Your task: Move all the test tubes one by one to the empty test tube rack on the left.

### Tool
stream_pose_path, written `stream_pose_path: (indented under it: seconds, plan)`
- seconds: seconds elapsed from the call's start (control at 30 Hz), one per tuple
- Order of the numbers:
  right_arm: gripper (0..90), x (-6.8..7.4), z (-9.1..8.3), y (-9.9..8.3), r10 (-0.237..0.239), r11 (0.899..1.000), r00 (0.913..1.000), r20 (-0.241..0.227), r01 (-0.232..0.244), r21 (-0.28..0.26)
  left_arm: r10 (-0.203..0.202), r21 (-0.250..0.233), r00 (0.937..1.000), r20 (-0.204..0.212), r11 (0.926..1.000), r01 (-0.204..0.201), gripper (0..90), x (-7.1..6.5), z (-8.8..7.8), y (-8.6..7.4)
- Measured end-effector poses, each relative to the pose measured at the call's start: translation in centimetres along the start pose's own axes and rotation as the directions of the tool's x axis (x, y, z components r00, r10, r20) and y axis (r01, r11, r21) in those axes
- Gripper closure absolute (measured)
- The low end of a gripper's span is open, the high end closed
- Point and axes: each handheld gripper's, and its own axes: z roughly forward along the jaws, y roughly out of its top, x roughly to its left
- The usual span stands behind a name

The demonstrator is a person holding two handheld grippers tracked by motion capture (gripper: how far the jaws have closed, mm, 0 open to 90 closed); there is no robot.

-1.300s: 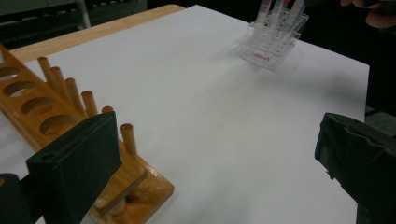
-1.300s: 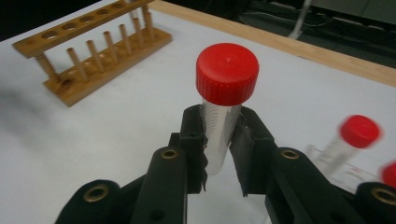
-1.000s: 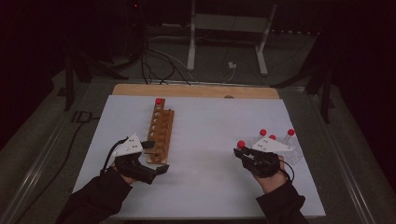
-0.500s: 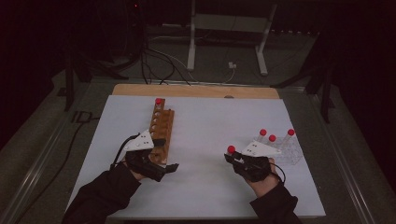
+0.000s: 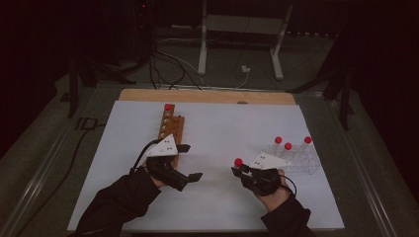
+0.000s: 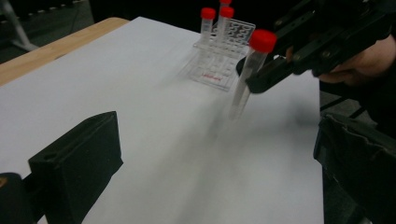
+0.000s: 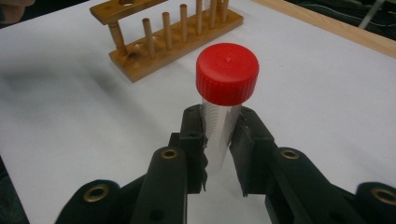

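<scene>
High view: my right gripper, clamped on a red-capped tube, has carried it left, away from the clear rack toward the wooden rack. My left gripper, jaws apart and empty, has swung to meet it; I judge a handover or insertion comes next.

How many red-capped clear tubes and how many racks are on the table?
Red-capped clear plastic tubes: 5 (one in the wooden rack, three in the clear rack, one held)
Brown wooden peg rack: 1
Clear plastic grid rack: 1
Total: 7
</scene>
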Motion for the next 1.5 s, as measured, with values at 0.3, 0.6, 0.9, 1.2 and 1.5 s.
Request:
stream_pose_path:
  seconds: [0.3,0.6,0.9,1.2,1.5]
  plan:
    - [74.4,0.7,0.3,0.0,-0.011,1.000,0.9997,-0.022,0.011,0.005,0.037,0.002,0.9987,0.035,0.9993,-0.037,7.6,-0.9,1.6,1.5]
    - [74.4,1.0,0.5,0.1,-0.015,1.000,0.9991,-0.040,0.016,0.007,0.058,-0.014,0.9959,0.069,0.9983,-0.057,23.9,-1.6,3.5,2.4]
    - [74.4,1.2,0.7,0.2,-0.017,1.000,0.9985,-0.052,0.018,0.011,0.073,-0.018,0.9938,0.085,0.9973,-0.071,37.9,-2.2,5.2,3.3]
    - [74.5,1.3,0.7,0.2,-0.017,1.000,0.9984,-0.053,0.017,0.009,0.112,0.014,0.9887,0.101,0.9934,-0.114,55.3,-2.9,6.9,3.7]
    - [74.4,1.2,0.6,0.2,-0.012,1.000,0.9986,-0.052,0.012,0.005,0.118,0.017,0.9873,0.107,0.9926,-0.120,71.3,-2.7,7.1,3.6]
